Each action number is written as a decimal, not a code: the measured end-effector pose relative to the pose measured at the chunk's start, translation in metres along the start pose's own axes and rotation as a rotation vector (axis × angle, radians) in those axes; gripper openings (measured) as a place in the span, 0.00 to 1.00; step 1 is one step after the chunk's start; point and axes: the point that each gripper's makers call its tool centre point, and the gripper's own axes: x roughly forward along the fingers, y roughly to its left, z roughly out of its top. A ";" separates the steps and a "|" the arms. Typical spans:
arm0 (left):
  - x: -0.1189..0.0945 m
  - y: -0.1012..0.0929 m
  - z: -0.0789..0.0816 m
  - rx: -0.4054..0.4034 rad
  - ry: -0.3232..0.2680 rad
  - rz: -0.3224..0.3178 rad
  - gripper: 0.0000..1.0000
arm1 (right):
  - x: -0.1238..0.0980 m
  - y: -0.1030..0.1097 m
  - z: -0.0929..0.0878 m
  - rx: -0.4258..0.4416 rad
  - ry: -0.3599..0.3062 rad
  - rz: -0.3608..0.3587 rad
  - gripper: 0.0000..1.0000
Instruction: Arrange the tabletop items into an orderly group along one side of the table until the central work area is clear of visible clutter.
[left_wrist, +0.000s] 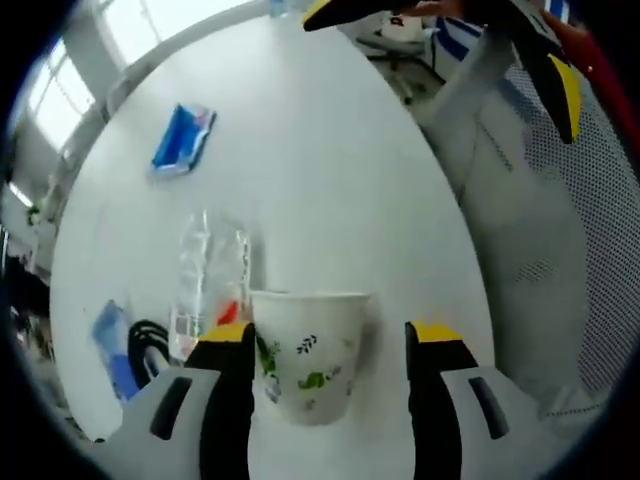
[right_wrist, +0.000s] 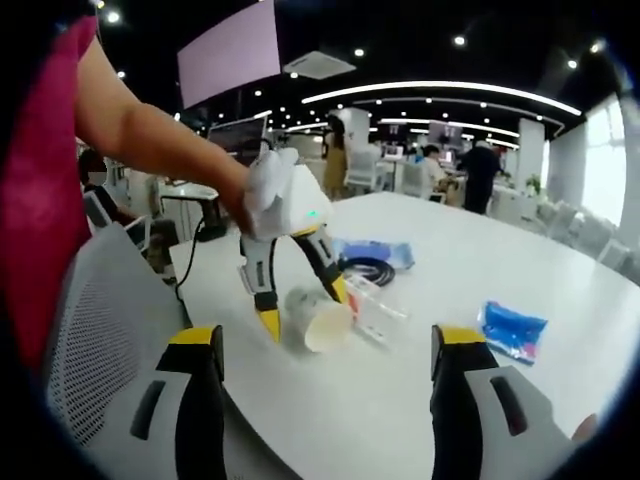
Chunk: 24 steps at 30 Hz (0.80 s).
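Straddling a paper cup (left_wrist: 308, 360) printed with green leaves, the left gripper (left_wrist: 330, 345) stood with its jaws wide apart, one to each side of the cup; whether either jaw touched it could not be told, and nothing was gripped. In the right gripper view the same gripper (right_wrist: 300, 305) stood over the cup (right_wrist: 322, 318) near the surface (right_wrist: 460, 250) edge closest to the mesh chair (right_wrist: 95, 340).

The right gripper (right_wrist: 325, 350) hung spread and empty, well back from the items.

Items recorded on the white surface:
- clear plastic bottle (left_wrist: 205, 275), lying just beside the cup
- black coiled cable (right_wrist: 368, 270), near the bottle
- blue packet (right_wrist: 375, 252), touching the cable
- second blue packet (right_wrist: 513, 330), lying well apart from the rest

Judged progress: early to middling. Cup, bottle, cable and one packet formed a loose cluster, not yet orderly. The stray packet remained to be brought over, and the cup remained to be placed.
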 end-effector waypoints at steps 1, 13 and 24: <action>0.002 0.001 -0.001 -0.001 0.004 -0.001 0.58 | 0.000 0.000 0.000 0.000 -0.001 -0.001 0.85; 0.013 0.003 -0.009 0.013 0.048 -0.005 0.54 | 0.000 0.000 0.000 -0.003 0.007 -0.002 0.84; 0.017 0.003 -0.011 0.010 0.052 -0.005 0.50 | -0.001 0.000 -0.002 -0.004 0.013 0.001 0.84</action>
